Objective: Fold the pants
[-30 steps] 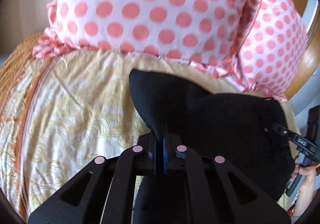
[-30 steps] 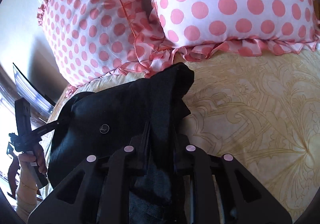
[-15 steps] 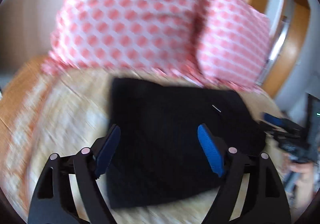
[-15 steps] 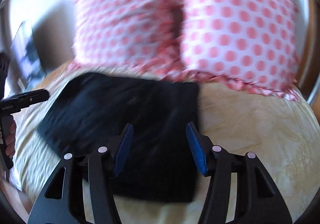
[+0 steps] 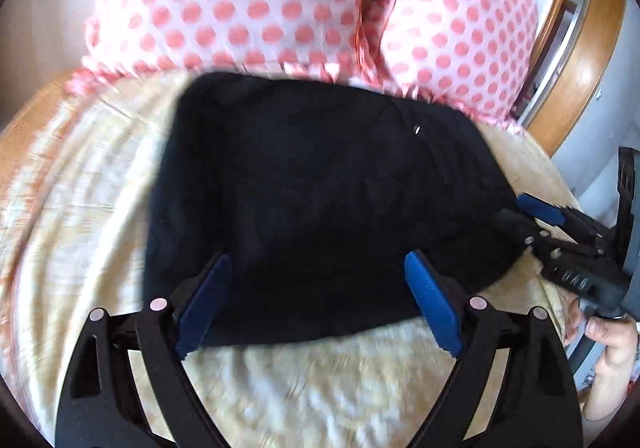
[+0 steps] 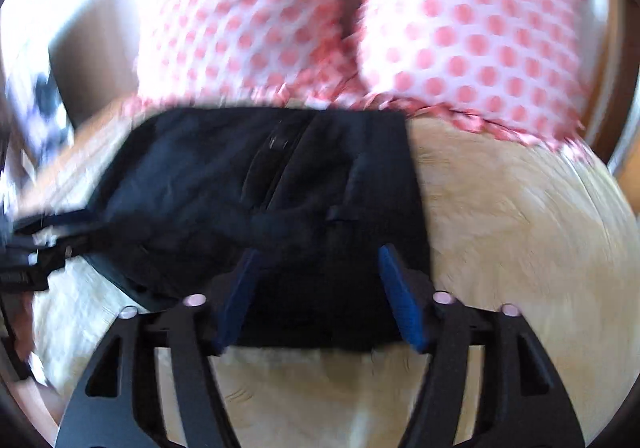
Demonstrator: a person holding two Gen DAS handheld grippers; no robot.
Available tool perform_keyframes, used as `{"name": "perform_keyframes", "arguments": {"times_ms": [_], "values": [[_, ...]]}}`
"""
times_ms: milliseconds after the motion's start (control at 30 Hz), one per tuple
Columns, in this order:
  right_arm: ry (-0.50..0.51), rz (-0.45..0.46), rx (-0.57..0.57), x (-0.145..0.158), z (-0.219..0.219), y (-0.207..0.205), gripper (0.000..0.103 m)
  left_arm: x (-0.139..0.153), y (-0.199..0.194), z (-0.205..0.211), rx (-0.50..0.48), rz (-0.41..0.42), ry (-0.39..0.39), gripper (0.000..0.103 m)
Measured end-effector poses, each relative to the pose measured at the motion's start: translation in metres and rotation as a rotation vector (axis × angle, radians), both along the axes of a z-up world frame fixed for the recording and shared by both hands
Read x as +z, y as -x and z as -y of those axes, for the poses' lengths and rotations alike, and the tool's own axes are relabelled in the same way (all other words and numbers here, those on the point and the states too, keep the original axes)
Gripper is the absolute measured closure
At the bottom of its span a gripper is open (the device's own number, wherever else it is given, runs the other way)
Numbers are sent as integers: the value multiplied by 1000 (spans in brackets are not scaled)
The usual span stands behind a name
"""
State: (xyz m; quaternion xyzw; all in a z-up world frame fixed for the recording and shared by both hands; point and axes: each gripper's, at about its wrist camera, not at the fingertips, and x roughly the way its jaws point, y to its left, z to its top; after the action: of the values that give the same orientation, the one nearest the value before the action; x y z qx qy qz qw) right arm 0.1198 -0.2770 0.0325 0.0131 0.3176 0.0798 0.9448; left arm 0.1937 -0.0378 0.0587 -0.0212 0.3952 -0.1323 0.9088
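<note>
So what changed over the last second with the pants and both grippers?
Both hand-held grippers, left and right, let go of the black pants and drew back, jaws opening with nothing pinched. The pants now lie folded flat. Pillows and bedspread unchanged.

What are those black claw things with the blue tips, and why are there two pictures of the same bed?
They are grabbers, like big tongs, and a person holds one in each hand. Each has a small camera looking along its fingers, so you get two pictures. One looks from the left gripper, the other from the right gripper. In the left picture you can also see the person's hand holding the other grabber. On the yellow bedcover lie folded black pants, just in front of two pink spotted pillows. Nothing is held right now: both sets of jaws are opening, and the blue pads press on nothing, with the pants lying flat beyond them.
</note>
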Motion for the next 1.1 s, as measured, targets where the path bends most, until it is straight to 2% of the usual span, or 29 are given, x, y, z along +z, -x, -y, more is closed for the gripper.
{"name": "perform_keyframes", "arguments": {"times_ms": [33, 67, 133, 267, 467, 600, 733, 900, 1000, 1100], "values": [[-30, 27, -33, 3, 5, 10, 1, 6, 15, -4, 24, 52, -35, 4], [-62, 59, -65, 4, 10, 26, 1, 10, 29, -8, 45, 97, -66, 2], [-86, 80, -62, 0, 11, 46, 1, 14, 52, -16, 83, 160, -124, 2], [-71, 106, -103, -18, 3, 79, 1, 5, 83, -28, 136, 179, -196, 2], [-37, 95, -113, -40, -28, 100, 1, -15, 109, -34, 178, 141, -170, 2], [-5, 105, -132, -45, -43, 103, 1, -25, 109, -31, 205, 141, -204, 2], [-33, 78, -123, -51, -49, 100, 1, -35, 105, -27, 176, 104, -196, 2], [-26, 52, -100, -57, -58, 97, 1, -41, 104, -20, 157, 100, -187, 2], [61, 59, -104, -60, -69, 97, 1, -42, 104, -20, 164, 112, -185, 2], [46, 87, -121, -62, -69, 101, 1, -43, 106, -19, 166, 133, -183, 2]]}}
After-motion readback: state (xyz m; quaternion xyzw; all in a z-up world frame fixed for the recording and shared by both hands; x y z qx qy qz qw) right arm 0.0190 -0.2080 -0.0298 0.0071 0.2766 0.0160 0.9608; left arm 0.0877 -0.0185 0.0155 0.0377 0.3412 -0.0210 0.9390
